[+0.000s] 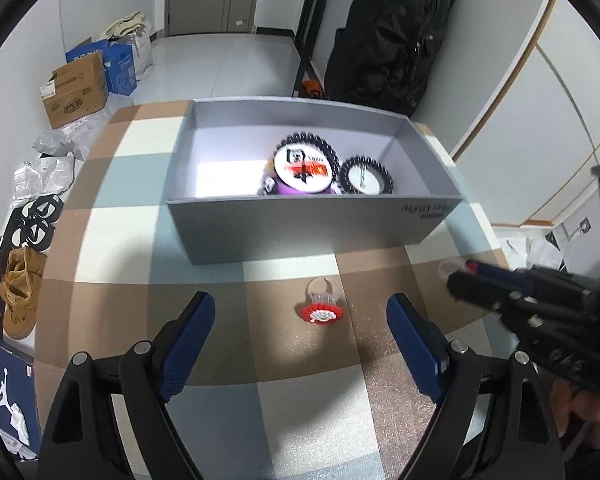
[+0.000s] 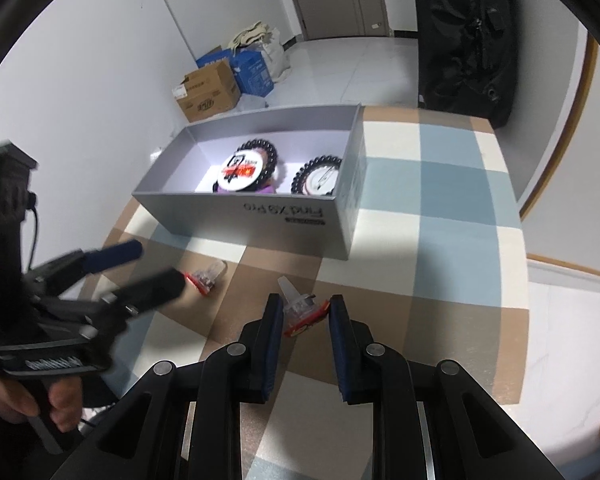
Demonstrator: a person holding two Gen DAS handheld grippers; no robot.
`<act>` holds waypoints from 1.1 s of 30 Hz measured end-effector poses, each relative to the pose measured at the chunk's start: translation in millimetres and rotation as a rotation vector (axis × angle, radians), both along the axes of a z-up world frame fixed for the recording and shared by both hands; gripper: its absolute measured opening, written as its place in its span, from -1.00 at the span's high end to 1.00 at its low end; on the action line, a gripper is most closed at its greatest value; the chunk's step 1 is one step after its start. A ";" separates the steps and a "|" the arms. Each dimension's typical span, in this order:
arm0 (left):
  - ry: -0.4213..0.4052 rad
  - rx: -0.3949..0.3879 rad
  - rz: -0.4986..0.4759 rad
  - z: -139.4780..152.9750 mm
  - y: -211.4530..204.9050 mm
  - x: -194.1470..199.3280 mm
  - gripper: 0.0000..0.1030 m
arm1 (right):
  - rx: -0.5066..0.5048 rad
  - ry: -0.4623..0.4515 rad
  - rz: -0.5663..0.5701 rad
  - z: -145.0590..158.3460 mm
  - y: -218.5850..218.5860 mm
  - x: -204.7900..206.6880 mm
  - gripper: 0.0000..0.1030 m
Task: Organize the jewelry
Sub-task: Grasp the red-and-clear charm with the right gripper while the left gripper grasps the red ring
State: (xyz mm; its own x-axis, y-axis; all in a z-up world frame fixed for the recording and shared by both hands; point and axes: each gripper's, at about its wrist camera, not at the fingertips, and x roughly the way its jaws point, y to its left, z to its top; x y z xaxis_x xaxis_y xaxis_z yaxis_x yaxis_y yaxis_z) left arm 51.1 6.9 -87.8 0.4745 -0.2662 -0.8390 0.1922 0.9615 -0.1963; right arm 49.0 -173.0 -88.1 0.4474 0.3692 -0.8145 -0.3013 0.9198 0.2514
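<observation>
Two rings on the table, one to each gripper

Two toy rings with red tops lie on the checked tablecloth (image 1: 228,360), in front of a grey box (image 1: 300,232) that already holds two black bead bracelets, the larger (image 1: 306,168) and the smaller (image 1: 366,180), each around a round card.

On the left, the left gripper (image 1: 300,312) hangs low over the cloth with its blue pads spread wide. The first ring (image 1: 320,308) lies between them, touching neither, its clear band pointing toward the box. This gripper holds nothing.

Further right, the right gripper (image 2: 303,312) has its jaws about halfway closed around the second ring (image 2: 302,310). The ring sits tilted between the pads, with the clear band up and away and the red top near the right pad. Whether the pads already press on it cannot be told from either view; a thin gap seems to remain on the right side, so I count it as not yet gripped.

My reading is that the step in hand is picking up both rings, the bracelets being already stored. Next, each gripper probably needs to close on its ring. The left should drop a little and centre on the clear band, not the wide red top. Then each ring can be lifted over the near wall of the box and released on the open floor to the left of the bracelets. The rings are small and slick, so a squeeze off centre could flick them away.
</observation>
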 end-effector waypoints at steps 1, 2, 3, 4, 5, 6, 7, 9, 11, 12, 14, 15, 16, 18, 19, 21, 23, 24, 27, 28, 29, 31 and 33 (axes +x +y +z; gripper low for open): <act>0.006 0.001 -0.004 -1.7 -1.5 0.2 -0.64 | 0.006 -0.003 -0.003 1.6 -1.7 -0.7 0.57; 0.013 0.005 -0.005 -2.8 -2.5 0.3 -0.64 | 0.011 -0.004 -0.006 2.9 -3.4 -1.4 0.57; 0.022 0.012 -0.007 -4.3 -4.1 0.5 -0.64 | 0.016 -0.003 -0.009 3.5 -4.6 -2.3 0.57; 0.027 0.015 -0.008 -4.6 -5.2 0.5 -0.64 | 0.022 -0.001 -0.013 3.9 -6.6 -2.9 0.57; 0.032 0.018 -0.011 -4.8 -7.1 0.5 -0.64 | 0.028 0.000 -0.016 4.5 -10.1 -6.2 0.57; 0.033 0.020 -0.014 -4.6 -8.6 0.9 -0.63 | 0.030 0.002 -0.020 5.2 -12.6 -11.1 0.57; 0.033 0.029 -0.013 -4.4 -10.4 1.3 -0.62 | 0.031 0.004 -0.021 4.9 -13.4 -11.7 0.57; 0.040 0.038 -0.011 -5.8 -12.4 3.3 -0.51 | 0.029 0.005 -0.024 4.6 -16.8 -11.1 0.57; 0.064 0.031 -0.011 -9.6 -13.5 7.1 -0.41 | 0.036 0.009 -0.032 4.0 -21.6 -8.5 0.57; 0.074 0.028 -0.012 -11.2 -14.5 8.3 -0.39 | 0.038 0.010 -0.037 3.6 -23.9 -7.3 0.57; 0.069 0.040 -0.015 -10.6 -17.9 8.0 -0.36 | 0.042 0.013 -0.043 3.6 -28.2 -7.9 0.57; 0.072 0.049 -0.017 -10.3 -19.7 8.1 -0.32 | 0.047 0.015 -0.042 3.8 -29.6 -8.2 0.57; 0.074 0.048 -0.020 -10.0 -20.5 7.6 -0.25 | 0.049 0.014 -0.042 4.1 -30.3 -8.6 0.57; 0.075 0.046 -0.025 -9.0 -21.8 6.5 -0.05 | 0.050 0.013 -0.041 4.7 -31.3 -9.3 0.57; 0.074 0.050 -0.025 -9.0 -22.4 6.7 -0.01 | 0.050 0.013 -0.041 4.1 -32.0 -9.1 0.57; 0.065 0.057 -0.023 -8.6 -23.8 5.3 0.34 | 0.052 0.011 -0.044 4.5 -33.4 -9.9 0.57; 0.059 0.076 -0.031 -8.1 -27.6 3.4 0.46 | 0.054 0.009 -0.049 5.3 -34.3 -10.1 0.57; 0.056 0.086 -0.037 -8.2 -29.4 2.9 0.63 | 0.051 0.007 -0.051 5.6 -34.6 -10.0 0.57; 0.052 0.096 -0.056 -8.3 -32.2 2.8 0.67 | 0.051 0.004 -0.049 6.5 -33.4 -11.1 0.57; 0.054 0.091 -0.060 -8.1 -32.3 2.2 0.68 | 0.050 0.002 -0.046 7.0 -32.5 -11.6 0.57; 0.057 0.086 -0.064 -7.9 -32.3 2.3 0.68 | 0.048 0.000 -0.042 7.5 -31.4 -12.0 0.57; 0.058 0.085 -0.066 -7.3 -32.8 0.4 0.68 | 0.051 -0.001 -0.041 7.7 -31.2 -12.2 0.57; 0.055 0.101 -0.049 -7.0 -32.0 -1.7 0.68 | 0.055 0.001 -0.045 7.4 -32.0 -11.6 0.57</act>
